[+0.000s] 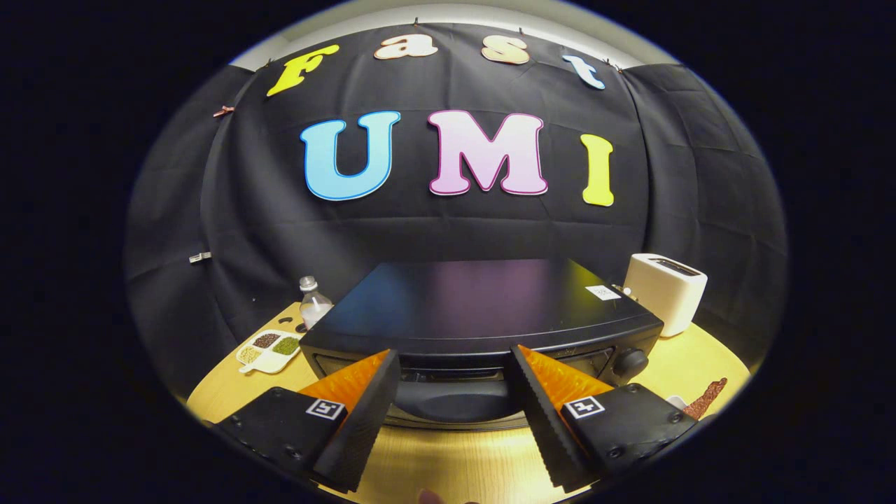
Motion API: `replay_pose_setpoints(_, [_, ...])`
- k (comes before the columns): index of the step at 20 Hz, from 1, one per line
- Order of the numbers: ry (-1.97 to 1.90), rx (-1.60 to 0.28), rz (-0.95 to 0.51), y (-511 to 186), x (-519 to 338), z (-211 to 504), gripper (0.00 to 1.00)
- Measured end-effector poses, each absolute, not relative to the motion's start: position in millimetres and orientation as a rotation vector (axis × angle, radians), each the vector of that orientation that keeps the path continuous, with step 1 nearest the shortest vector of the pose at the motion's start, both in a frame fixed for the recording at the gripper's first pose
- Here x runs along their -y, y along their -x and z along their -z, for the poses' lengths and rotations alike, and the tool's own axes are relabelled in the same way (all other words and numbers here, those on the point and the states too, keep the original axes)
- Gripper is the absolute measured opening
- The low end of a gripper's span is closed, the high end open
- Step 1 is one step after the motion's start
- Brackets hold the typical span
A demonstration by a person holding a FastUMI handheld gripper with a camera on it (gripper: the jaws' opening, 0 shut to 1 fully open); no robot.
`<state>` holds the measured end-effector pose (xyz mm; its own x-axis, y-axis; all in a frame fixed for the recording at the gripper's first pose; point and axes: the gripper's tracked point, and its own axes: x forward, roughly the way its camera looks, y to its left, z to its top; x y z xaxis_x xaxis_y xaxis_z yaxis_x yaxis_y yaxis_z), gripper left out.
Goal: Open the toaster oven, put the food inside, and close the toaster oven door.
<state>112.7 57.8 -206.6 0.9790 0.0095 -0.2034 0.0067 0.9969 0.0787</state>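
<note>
Gripper (pixel 451 392) wide open, holding nothing, fingers either side of oven (pixel 483 315) handle; toaster (pixel 665 290) at table (pixel 448 462) back-right corner

Before you, the toaster oven (pixel 483 308) shows a smooth, glossy black top that mirrors colour; its door handle (pixel 451 402) looks like satin black plastic. Your gripper (pixel 453 371) stands open over that handle, holding nothing; the fingers' (pixel 357 427) inner faces are ribbed, their housings matt plastic. The table (pixel 455 462) is light wood grain with a soft sheen. The pop-up toaster (pixel 665 290) is smooth, pale plastic. The bottle (pixel 313 302) is clear plastic. The booth wall (pixel 455 231) is matt, creased cloth. The divided dish (pixel 269 350) looks pale and smooth.
</note>
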Motion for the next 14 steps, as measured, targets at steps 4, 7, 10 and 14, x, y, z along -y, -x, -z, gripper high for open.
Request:
replay_pose_setpoints(4, [-0.093,-0.199,0.022,-91,-56,212,0.98])
replay_pose_setpoints(7, [-0.111,-0.21,0.028,-70,-57,221,0.98])
replay_pose_setpoints(10, [-0.131,-0.244,0.024,-45,-57,235,0.97])
replay_pose_setpoints(14, [-0.153,-0.313,0.026,-17,-59,265,0.97])
